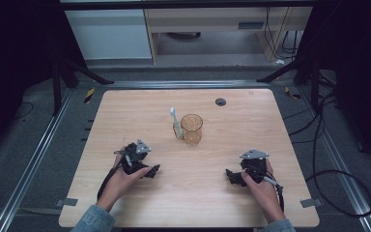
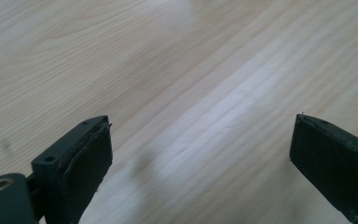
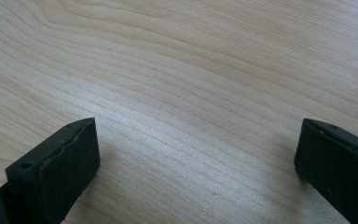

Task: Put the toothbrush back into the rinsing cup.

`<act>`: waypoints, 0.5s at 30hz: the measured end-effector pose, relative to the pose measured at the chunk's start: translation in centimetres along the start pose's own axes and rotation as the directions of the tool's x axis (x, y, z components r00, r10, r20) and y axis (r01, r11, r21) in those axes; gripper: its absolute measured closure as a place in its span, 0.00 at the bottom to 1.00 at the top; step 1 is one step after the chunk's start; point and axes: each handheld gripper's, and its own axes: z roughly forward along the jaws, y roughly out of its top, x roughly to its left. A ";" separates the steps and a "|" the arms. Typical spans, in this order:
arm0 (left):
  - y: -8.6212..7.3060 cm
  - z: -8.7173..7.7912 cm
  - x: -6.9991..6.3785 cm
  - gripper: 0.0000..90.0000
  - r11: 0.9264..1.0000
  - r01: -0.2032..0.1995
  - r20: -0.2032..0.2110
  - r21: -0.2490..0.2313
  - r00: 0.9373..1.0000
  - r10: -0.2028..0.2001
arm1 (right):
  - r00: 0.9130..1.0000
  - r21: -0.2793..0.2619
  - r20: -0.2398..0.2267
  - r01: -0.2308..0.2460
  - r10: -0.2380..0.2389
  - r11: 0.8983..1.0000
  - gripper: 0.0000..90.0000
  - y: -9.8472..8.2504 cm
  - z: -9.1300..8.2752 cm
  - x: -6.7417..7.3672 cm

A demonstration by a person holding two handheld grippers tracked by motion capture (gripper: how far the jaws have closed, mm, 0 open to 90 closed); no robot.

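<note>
Resting both tongs, left (image 1: pixel 153 170) and right (image 1: pixel 229 174), jaws wide apart and empty, on the light wooden table (image 1: pixel 125 111). Likely pre-start: amber transparent cup (image 1: pixel 192 129) sits mid-table, white toothbrush (image 1: pixel 175 124) touching it; next, I'd reach forward.

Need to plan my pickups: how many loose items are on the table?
2: a transparent amber plastic cup near the wooden table's centre, and a white toothbrush beside it on its left. Nothing appears hidden.
</note>
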 end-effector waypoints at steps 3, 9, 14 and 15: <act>-0.7 -0.1 1.3 0.06 0.999 0.038 -0.023 0.004 0.999 -0.037 | 1.000 0.000 0.000 0.001 -0.001 1.000 0.00 0.0 0.0 0.0; -1.9 -0.2 3.1 0.06 0.996 0.090 -0.048 0.013 0.995 -0.089 | 1.000 0.000 0.000 0.000 0.000 1.000 0.00 0.0 0.0 0.0; -2.7 0.0 4.2 0.06 0.991 0.132 -0.072 0.010 0.989 -0.131 | 1.000 0.000 -0.001 0.001 -0.001 1.000 0.00 0.0 0.0 0.0; -3.0 0.1 4.4 0.06 0.990 0.141 -0.075 0.005 0.987 -0.140 | 1.000 0.000 0.000 0.001 -0.001 1.000 0.00 0.0 0.0 0.0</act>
